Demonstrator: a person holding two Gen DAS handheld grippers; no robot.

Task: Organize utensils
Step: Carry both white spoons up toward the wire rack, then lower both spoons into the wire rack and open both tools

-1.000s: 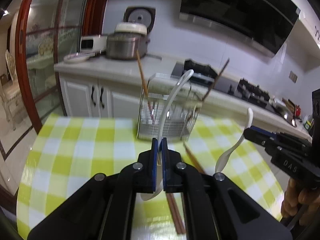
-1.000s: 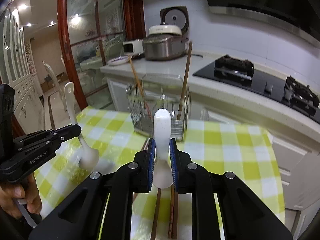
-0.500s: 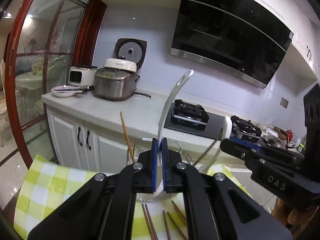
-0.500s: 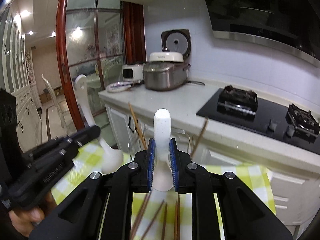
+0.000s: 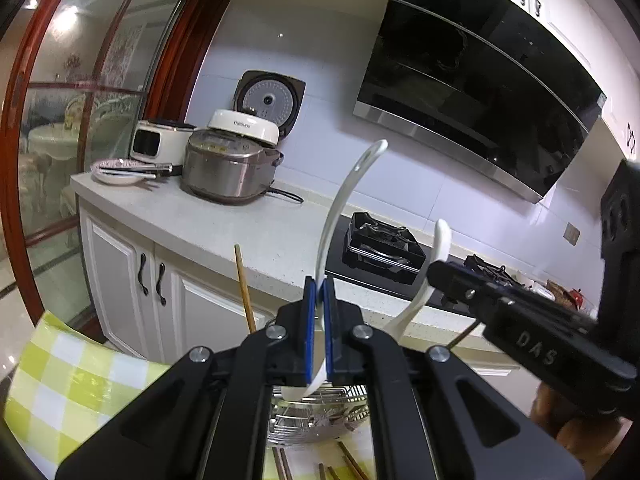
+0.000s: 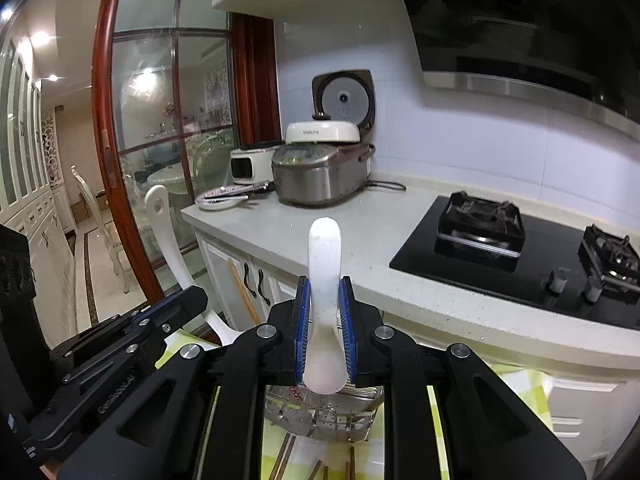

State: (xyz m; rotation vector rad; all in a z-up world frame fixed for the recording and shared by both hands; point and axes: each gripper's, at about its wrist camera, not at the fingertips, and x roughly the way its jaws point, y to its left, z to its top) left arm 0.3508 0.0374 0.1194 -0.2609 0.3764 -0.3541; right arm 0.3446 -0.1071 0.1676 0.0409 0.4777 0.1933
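Note:
My left gripper (image 5: 316, 320) is shut on a long white curved spoon (image 5: 344, 200), handle pointing up. My right gripper (image 6: 325, 320) is shut on a second white spoon (image 6: 325, 272), handle up. Each gripper shows in the other's view: the right one (image 5: 520, 332) with its spoon (image 5: 432, 264), the left one (image 6: 120, 344) with its spoon (image 6: 168, 240). A metal wire utensil rack (image 5: 320, 416) sits below both grippers, also in the right wrist view (image 6: 324, 412). A chopstick (image 5: 245, 284) stands in the rack. Loose brown chopsticks (image 6: 288, 456) lie on the table in front of it.
The table has a green and white checked cloth (image 5: 72, 384). Behind it runs a white counter (image 6: 360, 248) with a rice cooker (image 6: 320, 168), a plate (image 6: 220, 200) and a black gas hob (image 6: 520, 256). A range hood (image 5: 472, 104) hangs above.
Both grippers have lifted and tilted upward with their spoons, coming closer over the rack. The table and rack have dropped to the bottom of both views.

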